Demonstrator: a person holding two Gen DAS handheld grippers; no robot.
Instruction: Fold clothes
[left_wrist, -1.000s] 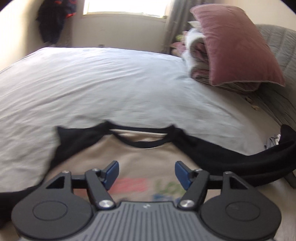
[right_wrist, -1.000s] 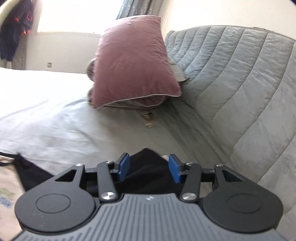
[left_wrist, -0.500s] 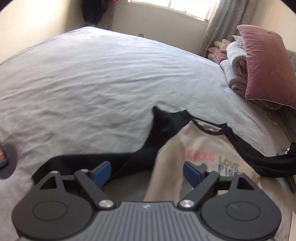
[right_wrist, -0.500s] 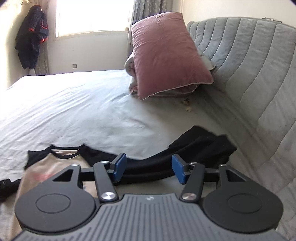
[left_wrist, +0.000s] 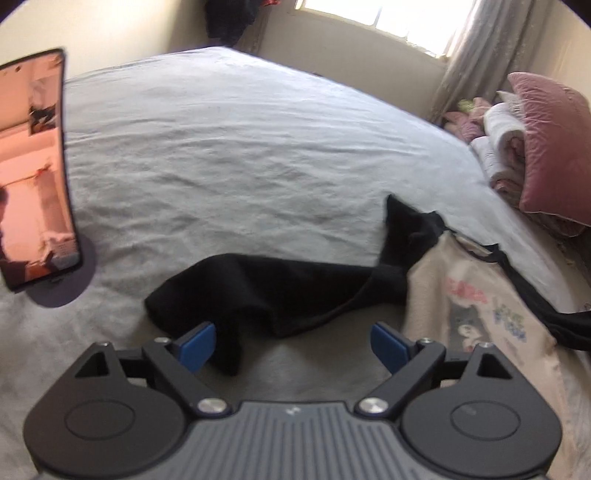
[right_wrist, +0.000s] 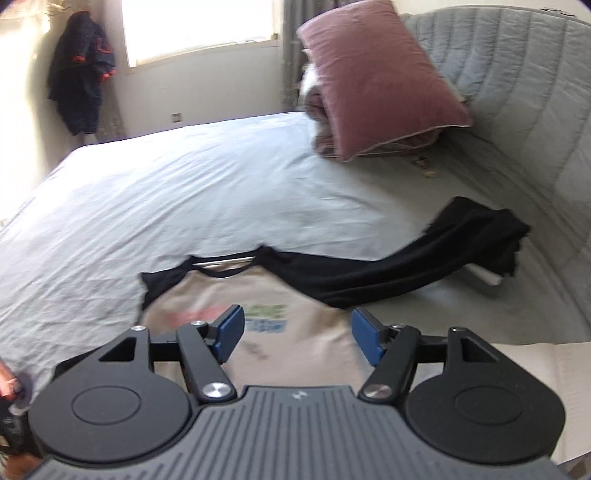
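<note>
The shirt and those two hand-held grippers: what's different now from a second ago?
Both jaws have just been opening wider, and neither holds anything. The left hand-held gripper swung from the shirt's chest out to its left sleeve, whose cuff now lies between the open jaws. The right hand-held gripper went from the right sleeve back over the chest print. The shirt remains spread flat on the bed, unfolded; the pillow stayed put.

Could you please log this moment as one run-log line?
stage: shirt spread flat on bed, unfolded | left tongs: just opening, over left sleeve, no grip | right tongs: just opening, empty
</note>
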